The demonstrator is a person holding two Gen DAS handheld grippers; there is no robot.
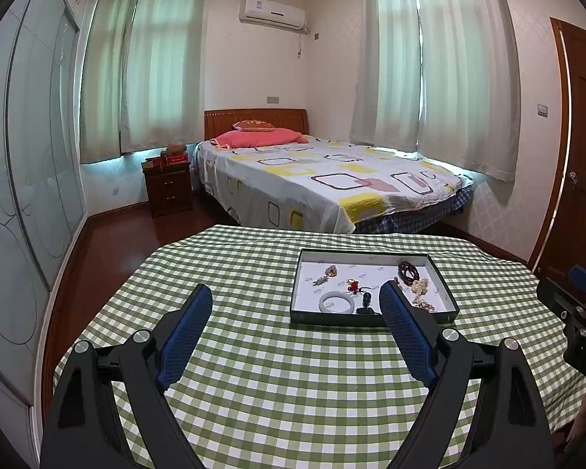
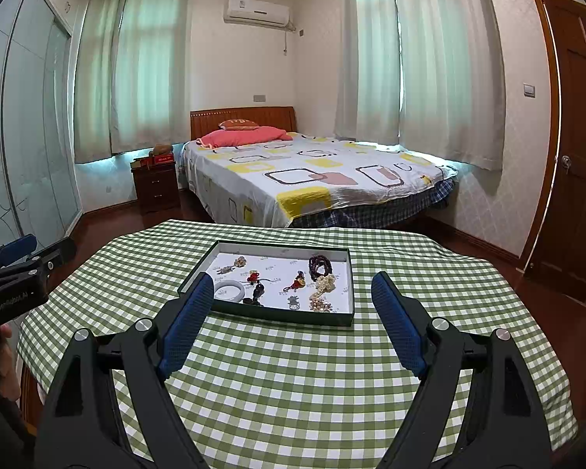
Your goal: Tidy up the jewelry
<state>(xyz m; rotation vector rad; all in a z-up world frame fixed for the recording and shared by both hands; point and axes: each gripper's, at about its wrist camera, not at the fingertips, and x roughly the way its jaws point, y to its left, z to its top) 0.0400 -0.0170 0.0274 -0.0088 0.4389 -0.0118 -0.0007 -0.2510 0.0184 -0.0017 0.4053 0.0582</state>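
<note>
1. Landmark: shallow dark-walled tray w/ white printed liner, on the counter (green/white gingham cloth). All jewelry lies inside it; nothing on the cloth.

2. Tool state: left tool jaws wide apart, nothing between the blue textured pads. Right tool same: wide apart, empty. Both hover short of the tray's near wall, no contact.

3. Key relation: tray lies straight ahead of the right tool, long axis running across its view. From the left tool the tray sits ahead and off to the right. Judgement: right tool is better lined up w/ the tray's centre and right half; left tool's right pad lines up w/ the tray's near side.

4. Contents, ref. tray:
- white bangle, near-left corner; rigid smooth ring, flat.
- dark bead bracelet, far-right; round beads, coiled.
- pearl strand, just in front of the bracelet; limp, heaped.
- red charm, centre; small, corded.
- small pieces at far-left: too small to ID.

5. Handling est.: bangle gives a firm pinch across the rim; strands will sag and trail.
</note>
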